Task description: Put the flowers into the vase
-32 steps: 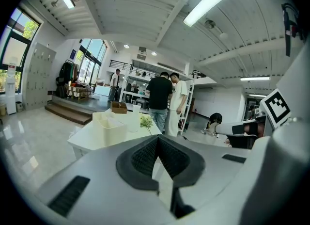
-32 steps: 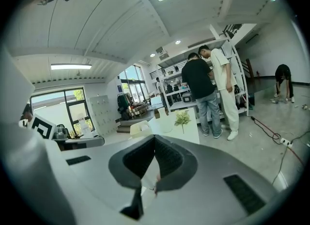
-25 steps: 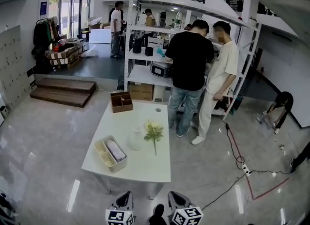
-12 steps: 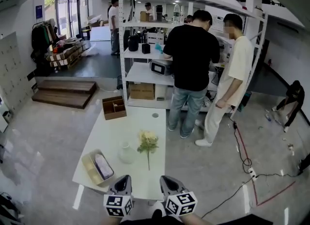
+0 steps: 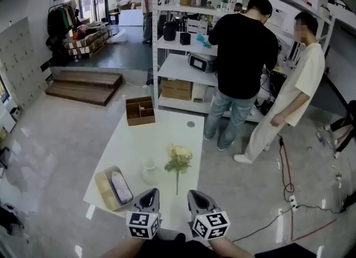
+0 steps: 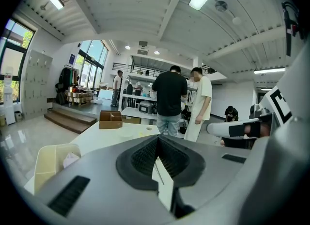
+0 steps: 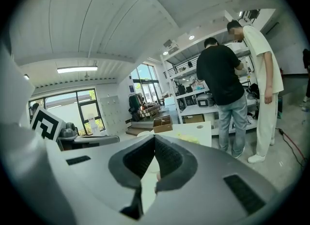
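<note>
On the white table (image 5: 139, 140) lies a bunch of pale yellow flowers (image 5: 178, 158), its green stem pointing toward me. Just left of it stands a small pale vase (image 5: 149, 172), upright. My left gripper (image 5: 150, 194) and right gripper (image 5: 196, 196) hover side by side over the table's near edge, both shut and holding nothing. The flower stem ends between the two gripper tips, apart from both. In the left gripper view the left gripper (image 6: 156, 136) has its pads meeting. The right gripper (image 7: 155, 136) shows the same, with the flowers (image 7: 186, 139) just beyond its tip.
A beige tray (image 5: 105, 187) holding a pinkish bundle sits at the table's near left. A brown divided box (image 5: 139, 110) stands at the far end. Two people (image 5: 242, 56) work at a white shelf unit (image 5: 183, 68) beyond the table. Cables (image 5: 286, 179) run across the floor at right.
Both grippers and my head have come forward to the table; the flowers, vase and tray now sit much nearer. The grippers stayed shut and side by side.
</note>
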{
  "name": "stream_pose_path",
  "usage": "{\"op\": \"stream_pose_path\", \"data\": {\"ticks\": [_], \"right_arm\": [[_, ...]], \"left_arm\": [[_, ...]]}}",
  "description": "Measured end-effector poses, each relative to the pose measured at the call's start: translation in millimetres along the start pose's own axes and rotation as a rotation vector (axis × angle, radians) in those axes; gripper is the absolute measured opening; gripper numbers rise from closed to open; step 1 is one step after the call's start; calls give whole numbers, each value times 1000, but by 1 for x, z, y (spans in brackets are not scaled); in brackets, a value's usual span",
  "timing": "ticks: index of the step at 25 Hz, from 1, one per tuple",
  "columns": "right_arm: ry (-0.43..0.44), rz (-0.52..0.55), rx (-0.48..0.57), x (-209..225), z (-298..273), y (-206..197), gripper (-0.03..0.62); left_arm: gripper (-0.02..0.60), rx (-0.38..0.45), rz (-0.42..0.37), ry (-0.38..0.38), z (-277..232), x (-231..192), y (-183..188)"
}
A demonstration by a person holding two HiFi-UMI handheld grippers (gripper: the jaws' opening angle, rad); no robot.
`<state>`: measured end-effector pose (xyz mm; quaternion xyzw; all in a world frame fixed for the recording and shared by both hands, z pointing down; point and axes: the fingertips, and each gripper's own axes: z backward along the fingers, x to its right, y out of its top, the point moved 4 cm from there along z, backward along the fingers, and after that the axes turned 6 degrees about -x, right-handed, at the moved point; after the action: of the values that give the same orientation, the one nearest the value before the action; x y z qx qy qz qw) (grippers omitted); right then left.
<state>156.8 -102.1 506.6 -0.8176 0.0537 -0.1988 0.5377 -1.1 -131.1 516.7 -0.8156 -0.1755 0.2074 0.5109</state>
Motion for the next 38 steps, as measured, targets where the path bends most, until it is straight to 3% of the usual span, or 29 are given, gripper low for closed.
{"op": "stream_pose_path", "data": {"ticks": [9,13,18,20,28,36,38], "right_arm": [[-7,-12,-35,-6,-38,3,3],[-29,-16,-98,3,-58,-3,3],[-35,-64,-385,38,-118,-39,5],[-19,-112,-517,56,-148,-59,80],[-9,-345,-967,104,-232,-121,196],[-4,-474,-1201,125,-254,-143,173],[-16,-466,-1236,127,-254,-148,91]], "left_arm": [[3,-32,21,-17,-21,-27,3],[3,-42,31,-25,-26,-33,3],[3,-59,53,-25,-31,-42,0],[3,-68,61,-27,-33,-44,-3],[3,-94,90,-39,-42,-55,-8],[2,-126,123,-26,-44,-70,-19],[3,-131,129,-22,-44,-73,-20]]}}
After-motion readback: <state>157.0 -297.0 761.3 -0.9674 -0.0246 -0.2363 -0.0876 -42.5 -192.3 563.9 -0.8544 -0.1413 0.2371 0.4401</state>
